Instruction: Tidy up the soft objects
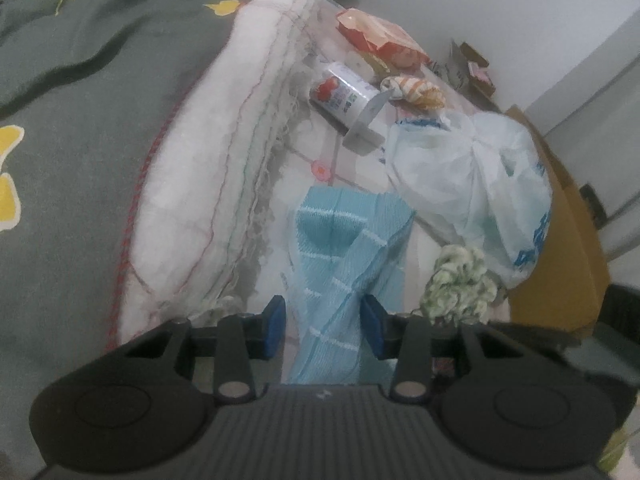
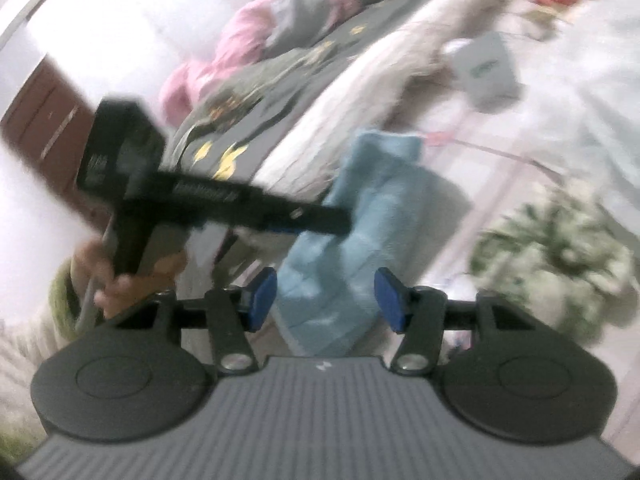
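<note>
Light blue sock point(image 1: 340, 264) with white stripes, lying lengthwise on a pale bed surface point(image 1: 424, 248) printed with thin pink lines. Near end of the sock passing between the blue pads of the left gripper point(image 1: 324, 326); jaws partway apart, right pad point(image 1: 374, 328) against the sock's edge, left pad point(image 1: 274, 330) just beside the fabric, no clear squeeze visible. Far end of the sock spread flat, heel patch in a deeper blue.

Just right of the sock, a bundled green-and-white soft item point(image 1: 460, 288), apart from it. Beyond that, a crumpled white plastic bag point(image 1: 472, 188) with blue print, resting against a brown cardboard box point(image 1: 568, 240). Further back, a tipped can point(image 1: 340, 94) with a red and white label, its lid bent open, then a striped shell-like object point(image 1: 416, 88) and a torn orange packet point(image 1: 380, 38). To the left, a thick white quilt edge point(image 1: 212, 168) with frayed threads, and a dark green blanket point(image 1: 80, 100) with yellow shapes.

From the right wrist view, heavily blurred: right gripper point(image 2: 326, 300) with jaws partway open, the same sock point(image 2: 360, 220) lying between and beyond the pads, not touched by them. Left gripper point(image 2: 224, 200) reaching in from the left, held by a hand point(image 2: 132, 280), its tip on the sock. Pink fabric point(image 2: 224, 56) bunched further back.
</note>
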Tool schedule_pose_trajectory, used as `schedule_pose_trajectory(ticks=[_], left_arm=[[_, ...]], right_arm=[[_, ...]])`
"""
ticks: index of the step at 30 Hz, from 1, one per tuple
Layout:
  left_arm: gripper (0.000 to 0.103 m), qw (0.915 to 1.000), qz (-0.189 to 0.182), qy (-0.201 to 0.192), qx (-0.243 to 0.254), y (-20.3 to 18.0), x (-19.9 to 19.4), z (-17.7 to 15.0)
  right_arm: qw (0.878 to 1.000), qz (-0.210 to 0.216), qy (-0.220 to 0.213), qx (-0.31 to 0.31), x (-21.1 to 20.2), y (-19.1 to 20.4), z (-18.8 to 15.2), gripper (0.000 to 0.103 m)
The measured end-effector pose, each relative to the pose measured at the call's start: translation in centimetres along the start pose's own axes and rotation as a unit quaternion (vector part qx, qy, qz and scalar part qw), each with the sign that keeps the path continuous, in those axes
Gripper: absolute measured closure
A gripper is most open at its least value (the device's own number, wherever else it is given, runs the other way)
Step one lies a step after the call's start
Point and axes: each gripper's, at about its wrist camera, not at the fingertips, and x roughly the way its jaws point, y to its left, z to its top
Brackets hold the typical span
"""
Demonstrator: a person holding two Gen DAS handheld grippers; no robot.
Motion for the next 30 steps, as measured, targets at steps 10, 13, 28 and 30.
schedule_pose_trajectory(ticks=[10, 13, 28, 30], left_arm=[[0.053, 0.9979, 0.030, 0.009, 0.056, -1.4, 0.0, -1.3], [0.050, 0.9971, 0.033, 0.011, 0.067, -1.8, 0.1, -1.4], [0.058, 0.9941, 0.025, 0.017, 0.104, -4.5, 0.7, -1.7], [0.058, 0.9939, 0.021, 0.011, 0.107, -5.0, 0.0, -1.7]], right_arm=[[0.992, -0.035, 0.005, 0.118, 2.7, -3.2, 1.5, 0.058], [0.990, -0.036, 0.007, 0.133, 3.4, -3.1, 1.8, 0.061], [0.984, -0.013, 0.022, 0.177, 4.7, -2.3, 2.3, 0.076], [0.983, -0.002, 0.017, 0.180, 4.1, -2.1, 2.3, 0.079]])
